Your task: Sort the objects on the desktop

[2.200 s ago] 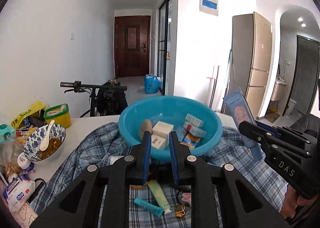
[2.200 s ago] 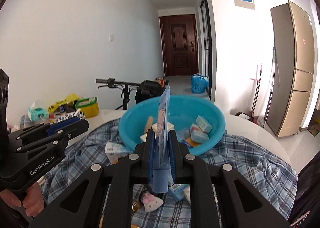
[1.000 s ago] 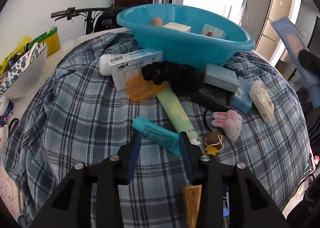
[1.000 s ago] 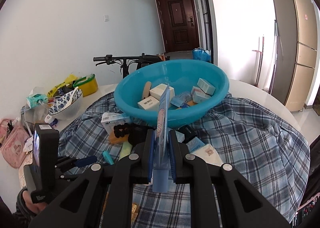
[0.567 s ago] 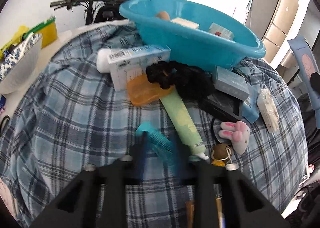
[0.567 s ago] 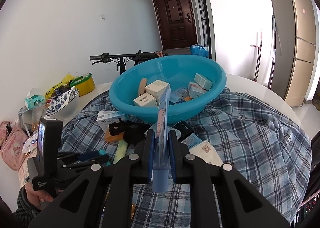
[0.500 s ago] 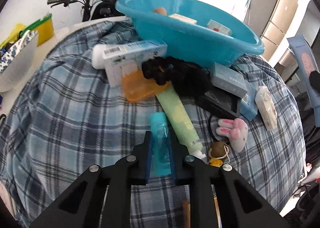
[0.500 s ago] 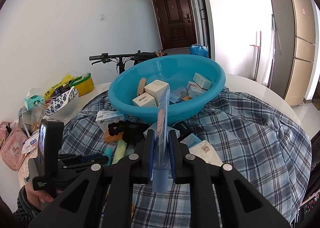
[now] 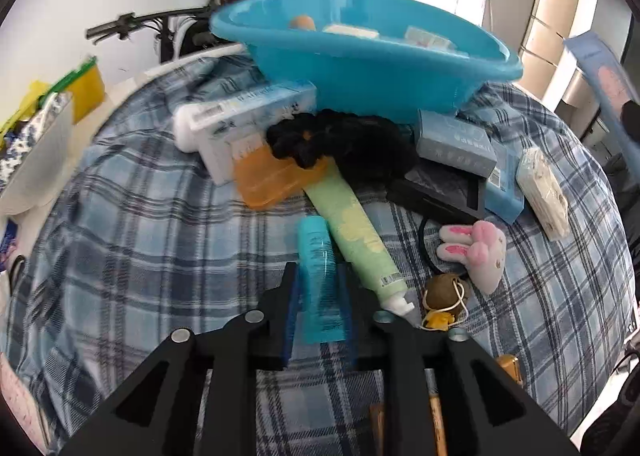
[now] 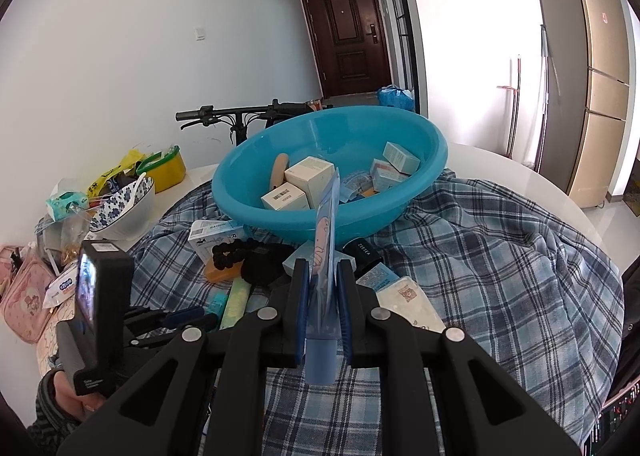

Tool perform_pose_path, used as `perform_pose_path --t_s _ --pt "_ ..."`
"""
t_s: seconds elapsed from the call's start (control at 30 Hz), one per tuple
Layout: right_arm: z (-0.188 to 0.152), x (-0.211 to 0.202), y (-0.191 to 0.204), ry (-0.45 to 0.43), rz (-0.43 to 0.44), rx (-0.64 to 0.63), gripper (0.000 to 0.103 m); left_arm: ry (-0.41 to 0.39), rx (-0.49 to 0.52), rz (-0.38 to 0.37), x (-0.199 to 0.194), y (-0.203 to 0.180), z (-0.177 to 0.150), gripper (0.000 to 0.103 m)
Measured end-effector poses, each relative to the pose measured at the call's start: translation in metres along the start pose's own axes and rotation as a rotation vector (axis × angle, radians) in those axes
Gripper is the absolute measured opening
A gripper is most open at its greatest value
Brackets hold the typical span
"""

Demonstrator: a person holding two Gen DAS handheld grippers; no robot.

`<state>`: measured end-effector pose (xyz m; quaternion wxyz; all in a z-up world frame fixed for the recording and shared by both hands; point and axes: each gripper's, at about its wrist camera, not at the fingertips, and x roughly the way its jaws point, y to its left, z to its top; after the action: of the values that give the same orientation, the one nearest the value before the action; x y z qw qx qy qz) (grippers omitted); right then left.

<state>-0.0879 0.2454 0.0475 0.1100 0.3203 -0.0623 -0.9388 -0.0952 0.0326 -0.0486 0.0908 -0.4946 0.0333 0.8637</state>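
A teal tube (image 9: 318,256) lies on the plaid cloth (image 9: 132,240) between the fingers of my left gripper (image 9: 320,276). The pads touch its sides while the jaws are opening slightly. In the right wrist view the left gripper (image 10: 196,318) sits low at the left, held by a hand. My right gripper (image 10: 322,276) is shut on a flat light-blue tube (image 10: 326,232) that stands upright in front of the blue basin (image 10: 440,147). That tube also shows at the right edge of the left wrist view (image 9: 604,79). Several small boxes lie in the basin (image 9: 360,67).
Beside the teal tube lie a pale green tube (image 9: 352,228), an orange soap case (image 9: 272,179), a black scrunchie (image 9: 340,143), a white box (image 9: 240,123), a grey box (image 9: 452,143) and a pink bunny plush (image 9: 476,252). A patterned bowl (image 10: 124,207) stands at the left.
My left gripper came down onto the teal tube and its fingers closed around it; the tube now lies in line with the fingers. The right gripper holds its tube as before.
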Motion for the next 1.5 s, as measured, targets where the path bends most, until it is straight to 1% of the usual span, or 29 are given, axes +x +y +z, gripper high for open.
perform_pose_path --t_s 0.03,0.07,0.23,0.33,0.4,0.47,0.57,0.7,0.8,0.87,0.97,1.1,1.27,1.5 --pt "0.000 -0.001 0.000 -0.001 -0.001 0.001 0.013 -0.027 -0.005 0.010 -0.002 0.000 -0.001 0.025" --pt "0.000 -0.001 -0.001 -0.002 -0.002 0.002 0.013 -0.012 -0.006 0.025 0.000 -0.001 -0.001 0.026" --pt "0.000 -0.002 -0.005 -0.003 -0.011 0.012 0.013 -0.031 -0.021 0.027 0.004 0.002 -0.006 0.025" --pt "-0.001 -0.002 -0.007 -0.001 -0.013 0.018 0.013 -0.033 -0.035 0.021 0.004 0.006 -0.004 0.024" --pt "0.000 -0.002 -0.007 -0.001 -0.012 0.014 0.013 -0.042 -0.044 0.002 0.003 0.007 -0.005 0.024" --pt "0.000 -0.002 -0.006 0.000 -0.012 0.011 0.013 -0.068 -0.040 -0.005 -0.010 0.009 -0.005 0.024" --pt "-0.001 -0.001 -0.006 0.000 -0.010 0.010 0.012 -0.123 -0.024 0.026 -0.026 0.006 -0.005 0.024" --pt "0.000 -0.002 -0.001 -0.002 -0.005 0.002 0.013 -0.201 -0.026 0.025 -0.048 0.004 -0.004 0.024" --pt "0.001 -0.005 0.003 -0.009 -0.001 -0.008 0.013 -0.273 -0.027 0.046 -0.065 0.004 0.000 0.024" --pt "0.003 -0.007 0.005 -0.015 0.000 -0.013 0.013 -0.302 -0.026 0.047 -0.076 0.002 -0.002 0.024" --pt "0.006 -0.010 0.007 -0.026 0.000 -0.016 0.013 -0.346 -0.018 0.048 -0.091 0.000 0.006 0.024" --pt "0.013 -0.016 0.012 -0.048 -0.001 -0.033 0.012 -0.439 0.003 0.089 -0.119 -0.001 0.021 0.024" --pt "0.028 -0.028 0.020 -0.098 0.003 -0.059 0.012 -0.535 -0.016 0.067 -0.150 -0.001 0.038 0.024" --pt "0.055 -0.046 0.033 -0.192 -0.007 -0.098 0.013 -0.659 0.000 0.037 -0.193 -0.010 0.051 0.024"
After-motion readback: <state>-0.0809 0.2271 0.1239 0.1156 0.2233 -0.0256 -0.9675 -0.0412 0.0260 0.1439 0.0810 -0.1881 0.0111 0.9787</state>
